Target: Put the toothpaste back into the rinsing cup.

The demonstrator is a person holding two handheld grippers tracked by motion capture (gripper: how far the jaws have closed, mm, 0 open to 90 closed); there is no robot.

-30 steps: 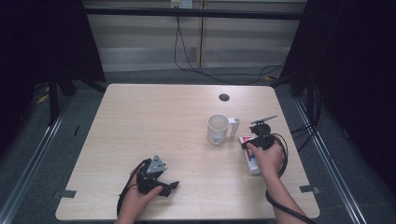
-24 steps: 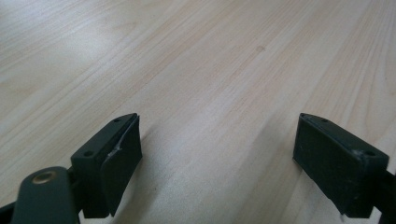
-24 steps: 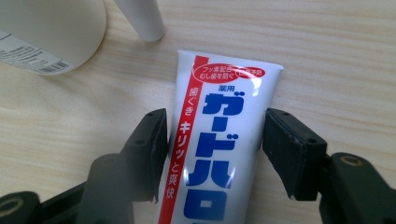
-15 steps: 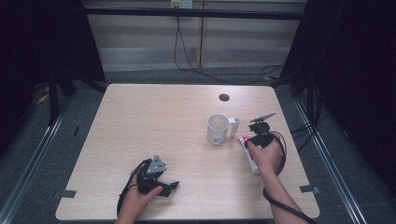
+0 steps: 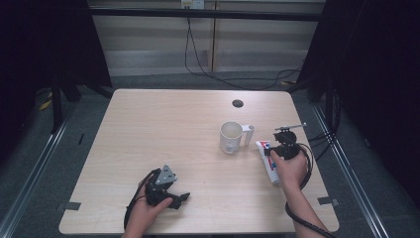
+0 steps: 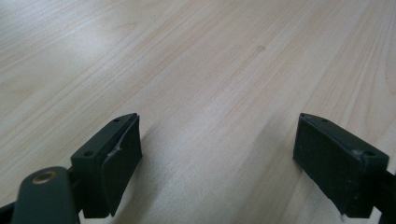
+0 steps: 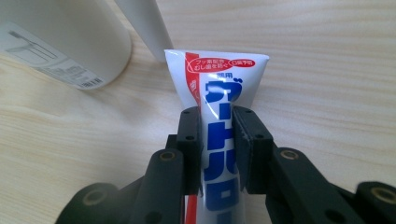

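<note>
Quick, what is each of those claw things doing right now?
Left gripper: open, holding nothing.
Right gripper: closed on the toothpaste tube.

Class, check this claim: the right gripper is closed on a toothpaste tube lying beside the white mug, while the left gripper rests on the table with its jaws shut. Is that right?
Not quite. The left gripper has its jaws wide apart over bare table, as the left gripper view shows. The rest holds: the right gripper is closed on the toothpaste tube beside the white mug.
</note>
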